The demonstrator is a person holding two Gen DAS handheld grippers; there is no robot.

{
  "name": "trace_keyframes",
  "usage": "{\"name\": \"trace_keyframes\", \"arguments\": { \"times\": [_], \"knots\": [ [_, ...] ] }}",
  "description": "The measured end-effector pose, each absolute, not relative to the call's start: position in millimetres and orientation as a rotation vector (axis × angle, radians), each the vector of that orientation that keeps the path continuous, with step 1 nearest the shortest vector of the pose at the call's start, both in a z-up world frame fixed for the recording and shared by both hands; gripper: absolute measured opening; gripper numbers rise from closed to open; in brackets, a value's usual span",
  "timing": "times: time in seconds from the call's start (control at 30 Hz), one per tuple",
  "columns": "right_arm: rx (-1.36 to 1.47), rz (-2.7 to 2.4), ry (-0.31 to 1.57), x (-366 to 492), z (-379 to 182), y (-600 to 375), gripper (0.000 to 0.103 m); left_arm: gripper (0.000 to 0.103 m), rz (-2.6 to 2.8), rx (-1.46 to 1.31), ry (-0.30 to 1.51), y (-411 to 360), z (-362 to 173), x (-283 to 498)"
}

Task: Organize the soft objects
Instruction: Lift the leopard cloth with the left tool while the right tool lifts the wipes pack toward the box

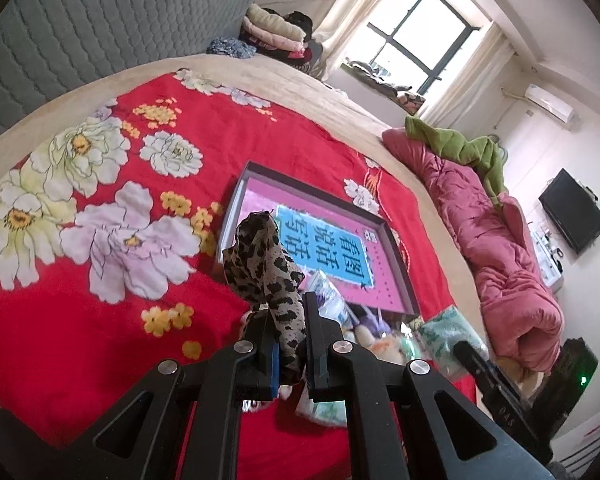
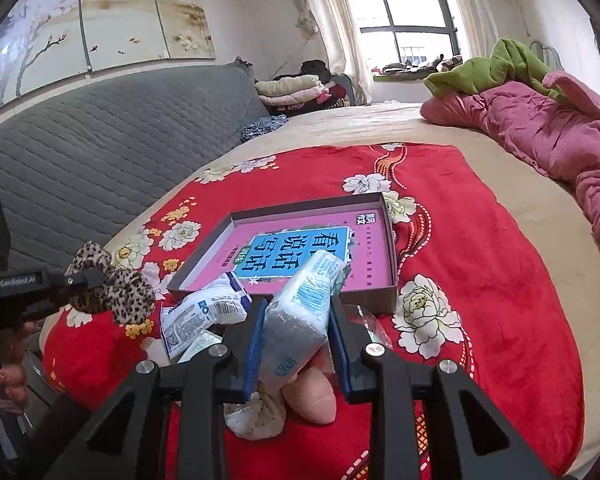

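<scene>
My left gripper [image 1: 290,312] is shut on a leopard-print scrunchie [image 1: 264,264] and holds it up above the red floral blanket [image 1: 100,280]. It also shows in the right wrist view [image 2: 108,284] at the far left. My right gripper [image 2: 298,312] is shut on a white tissue pack [image 2: 304,312], lifted just in front of the shallow box [image 2: 388,216] with a pink and blue book inside. The box lies beyond the scrunchie in the left wrist view [image 1: 396,248]. More tissue packs [image 2: 204,312] and a soft toy [image 2: 312,396] lie under the right gripper.
A pink quilt [image 2: 540,128] with a green garment [image 2: 488,64] lies along the bed's right side. A grey quilted headboard [image 2: 100,140] stands at the left. Folded clothes [image 2: 296,92] are stacked at the far corner. A green tissue pack [image 1: 448,336] lies near the box.
</scene>
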State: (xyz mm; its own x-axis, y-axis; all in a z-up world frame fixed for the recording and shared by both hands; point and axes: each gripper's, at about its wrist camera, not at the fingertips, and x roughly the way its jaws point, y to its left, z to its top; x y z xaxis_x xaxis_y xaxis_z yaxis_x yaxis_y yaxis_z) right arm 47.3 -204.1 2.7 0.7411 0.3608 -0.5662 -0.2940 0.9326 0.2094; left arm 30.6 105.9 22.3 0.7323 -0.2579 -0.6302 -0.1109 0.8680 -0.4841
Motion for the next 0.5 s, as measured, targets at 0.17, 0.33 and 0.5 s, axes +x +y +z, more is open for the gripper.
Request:
{"name": "trace_keyframes", "arguments": {
  "times": [0.17, 0.33, 0.5],
  "knots": [
    [0.110, 0.360, 0.640, 51, 2, -203, 0.030, 0.008, -0.090, -0.532, 0.733, 103, 29, 50],
    [0.109, 0.348, 0.641, 57, 0, -205, 0.030, 0.008, -0.105, -0.567, 0.704, 100, 33, 77],
    [0.100, 0.338, 0.637, 67, 1, -207, 0.030, 0.008, -0.148, -0.619, 0.684, 95, 28, 110]
  ]
}}
